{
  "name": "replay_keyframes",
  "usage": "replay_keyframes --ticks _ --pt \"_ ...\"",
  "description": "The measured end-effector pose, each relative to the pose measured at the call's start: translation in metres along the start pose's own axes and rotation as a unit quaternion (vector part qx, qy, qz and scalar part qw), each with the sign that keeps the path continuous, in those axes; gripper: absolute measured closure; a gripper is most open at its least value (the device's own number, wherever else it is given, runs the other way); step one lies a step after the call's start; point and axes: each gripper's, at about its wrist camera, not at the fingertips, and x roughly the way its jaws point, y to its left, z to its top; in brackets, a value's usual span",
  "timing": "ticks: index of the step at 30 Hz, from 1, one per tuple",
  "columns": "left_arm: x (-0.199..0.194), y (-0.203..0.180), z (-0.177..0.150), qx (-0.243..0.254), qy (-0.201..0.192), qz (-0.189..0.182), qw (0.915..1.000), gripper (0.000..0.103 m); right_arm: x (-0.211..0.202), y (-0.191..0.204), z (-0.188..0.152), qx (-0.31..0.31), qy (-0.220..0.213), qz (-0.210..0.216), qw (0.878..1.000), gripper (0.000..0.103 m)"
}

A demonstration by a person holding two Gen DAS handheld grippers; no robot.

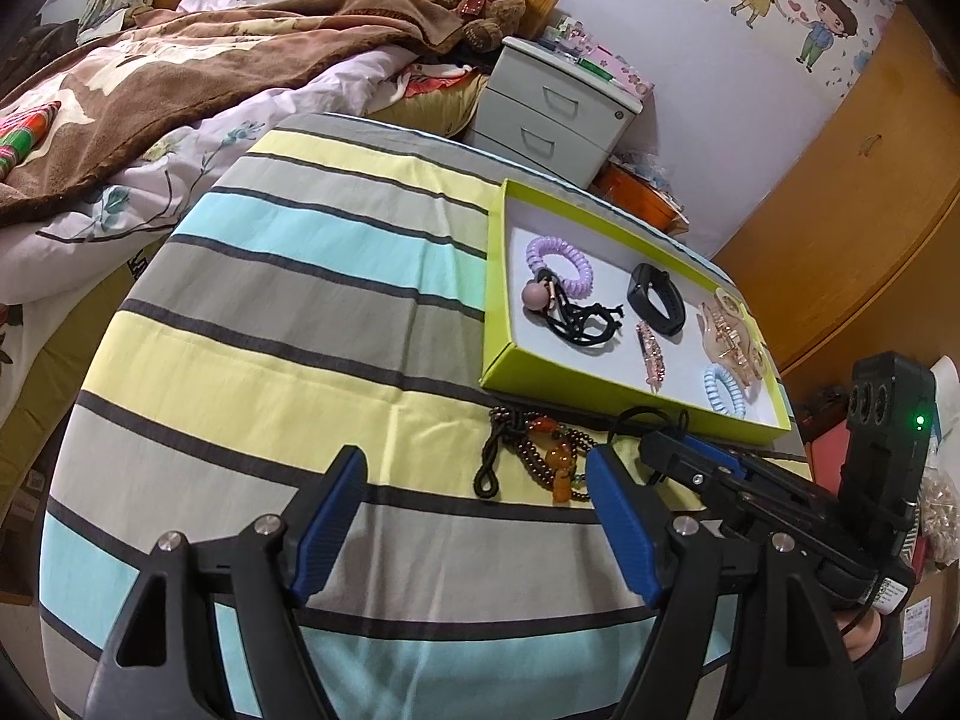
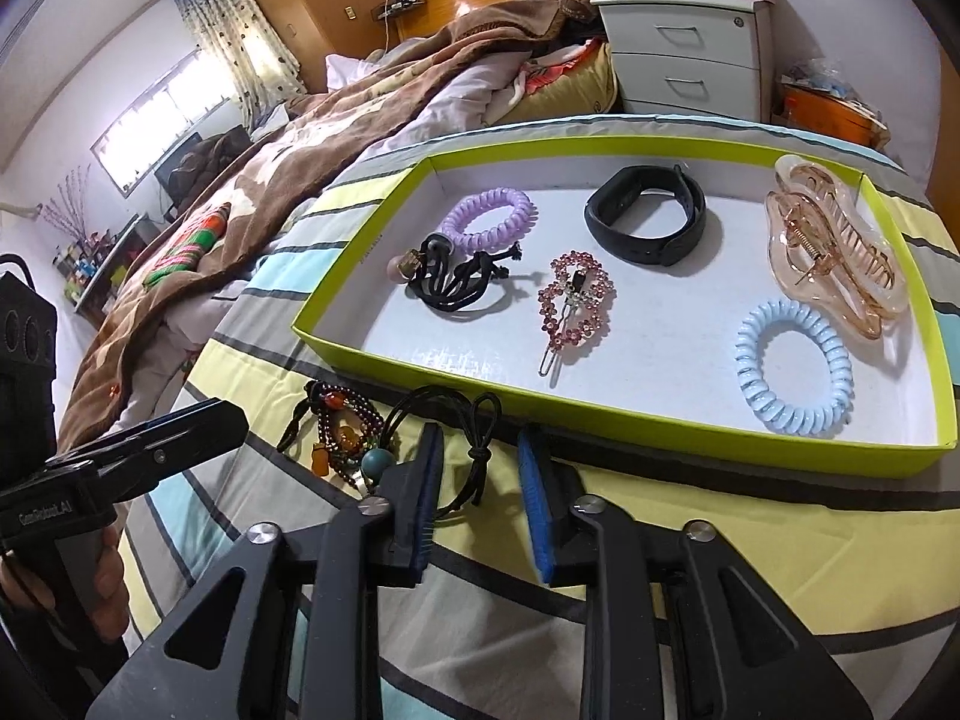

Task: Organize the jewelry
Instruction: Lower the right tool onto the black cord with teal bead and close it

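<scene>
Left wrist view. The left tool (image 1: 474, 504) is seen with its blue pads spread wide and nothing between them, above the striped cloth (image 1: 288, 312) of the bench. Just beyond its tips lies a brown bead bracelet (image 1: 540, 456), on the cloth and just outside the near wall of the green tray (image 1: 498, 354). Inside the tray are seen a purple coil hair tie (image 1: 561, 264), black hair ties (image 1: 582, 318), a black wristband (image 1: 657, 300), a pink jewelled clip (image 1: 651, 354), an amber claw clip (image 1: 729, 333) and a blue coil hair tie (image 1: 726, 390). The right tool (image 1: 651, 450) enters beside the tray's near wall.

Right wrist view. The right tool (image 2: 480, 474) is shown partly closed; a black cord hair tie (image 2: 474, 450) with a teal bead (image 2: 377, 461) lies between its pads, which are not seen pressing on it. This tie rests on the cloth just outside the tray's (image 2: 600, 426) near wall, touching the bead bracelet (image 2: 336, 426). The left tool (image 2: 180, 426) is visible beyond the bracelet, away from the tray.
</scene>
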Motion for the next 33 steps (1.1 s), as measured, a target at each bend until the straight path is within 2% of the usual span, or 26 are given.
replay_keyframes --ticks 3,6,13,21,25,28,33 --pt "0.0 0.001 -0.001 -0.002 0.0 0.001 1.0 0.026 -0.002 -0.001 -0.001 0.001 -0.002 0.0 1.0 0.094" --pt "0.0 0.001 -0.001 -0.001 0.001 0.004 1.0 0.026 -0.005 -0.003 -0.002 0.003 -0.007 0.002 1.0 0.096" --pt "0.001 0.002 -0.001 -0.002 0.005 0.01 0.9999 0.026 -0.028 -0.006 -0.005 0.006 -0.036 0.018 0.999 0.097" --pt "0.011 -0.01 -0.001 0.008 0.018 0.008 0.9998 0.026 -0.074 -0.01 -0.01 0.012 -0.088 0.025 0.996 0.097" --pt "0.017 -0.023 -0.004 0.037 0.009 0.054 0.9978 0.026 -0.093 -0.02 -0.012 0.024 -0.109 0.023 0.993 0.097" --pt "0.025 -0.025 -0.002 0.032 0.014 0.052 0.998 0.026 -0.104 -0.026 -0.013 0.03 -0.119 0.02 0.992 0.097" --pt "0.034 -0.031 0.005 0.039 0.011 0.087 0.9954 0.027 -0.111 -0.03 -0.016 0.031 -0.129 0.015 0.991 0.097"
